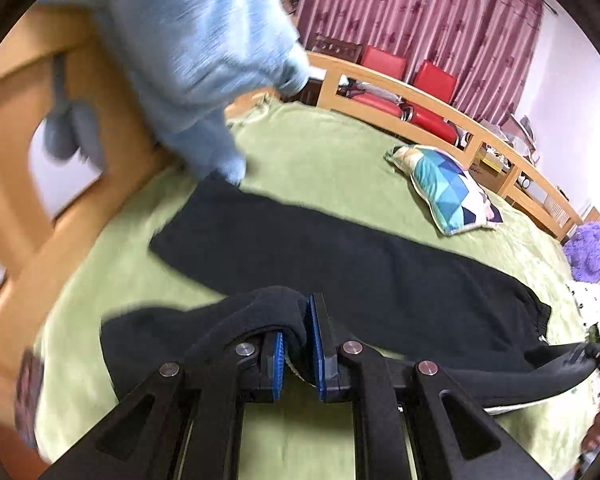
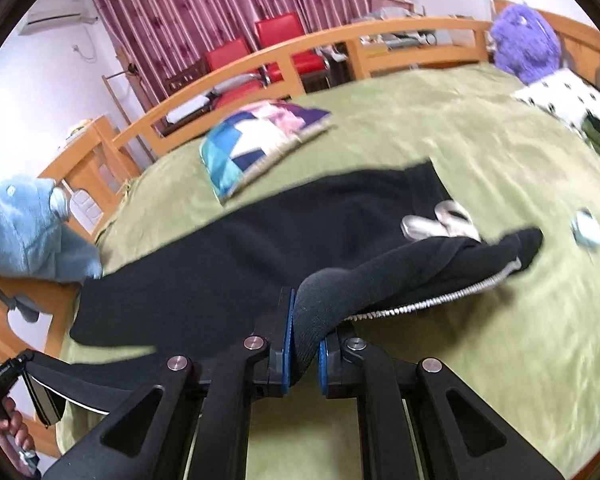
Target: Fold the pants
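Observation:
Black pants (image 1: 340,248) lie stretched across a green bedspread (image 1: 320,152). My left gripper (image 1: 298,344) is shut on a fold of the pants' near edge, lifted off the bed, with cloth bunched between the blue pads (image 1: 315,340). In the right wrist view the black pants (image 2: 228,256) run left to right, with a white drawstring and zip-like trim near the waist end. My right gripper (image 2: 306,340) is shut on a raised fold of the same near edge. Each gripper shows at the edge of the other's view, the right gripper (image 1: 572,364) and the left gripper (image 2: 40,380).
A patchwork cushion (image 1: 444,188) lies beyond the pants. A blue plush toy (image 1: 204,52) hangs at the bed's wooden frame (image 1: 440,100). A purple plush (image 2: 524,44), a spotted cloth (image 2: 572,100) and a small pale object (image 2: 588,232) sit at the right. Red chairs (image 2: 276,40) stand behind the rail.

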A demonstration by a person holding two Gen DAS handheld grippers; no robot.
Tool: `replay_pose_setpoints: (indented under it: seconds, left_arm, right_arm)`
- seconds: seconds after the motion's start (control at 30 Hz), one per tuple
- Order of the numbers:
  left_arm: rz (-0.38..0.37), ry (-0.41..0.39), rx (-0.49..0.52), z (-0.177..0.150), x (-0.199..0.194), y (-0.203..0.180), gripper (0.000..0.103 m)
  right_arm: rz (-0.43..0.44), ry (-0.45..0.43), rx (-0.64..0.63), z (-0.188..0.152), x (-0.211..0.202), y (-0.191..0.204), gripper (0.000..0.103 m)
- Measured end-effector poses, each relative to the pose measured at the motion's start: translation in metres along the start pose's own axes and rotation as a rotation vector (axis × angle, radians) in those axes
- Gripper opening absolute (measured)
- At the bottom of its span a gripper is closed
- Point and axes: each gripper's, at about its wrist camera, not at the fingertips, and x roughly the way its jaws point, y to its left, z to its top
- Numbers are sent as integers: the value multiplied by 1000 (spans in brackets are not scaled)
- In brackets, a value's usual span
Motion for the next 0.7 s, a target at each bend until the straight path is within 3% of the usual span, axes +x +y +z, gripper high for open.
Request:
replay_pose_setpoints:
  seconds: [0.3,0.5,0.7]
  left_arm:
    - [30,-93,61,66,81,-29,12]
    - [63,-113,123,77,148,-47,12]
    - [85,-111,164,66,207,-57,12]
  right_arm:
    - [18,-70,-31,90,88,26,9]
    - [1,-81,-41,105,156,27,9]
    - [-64,-39,-94,90,231,26,11]
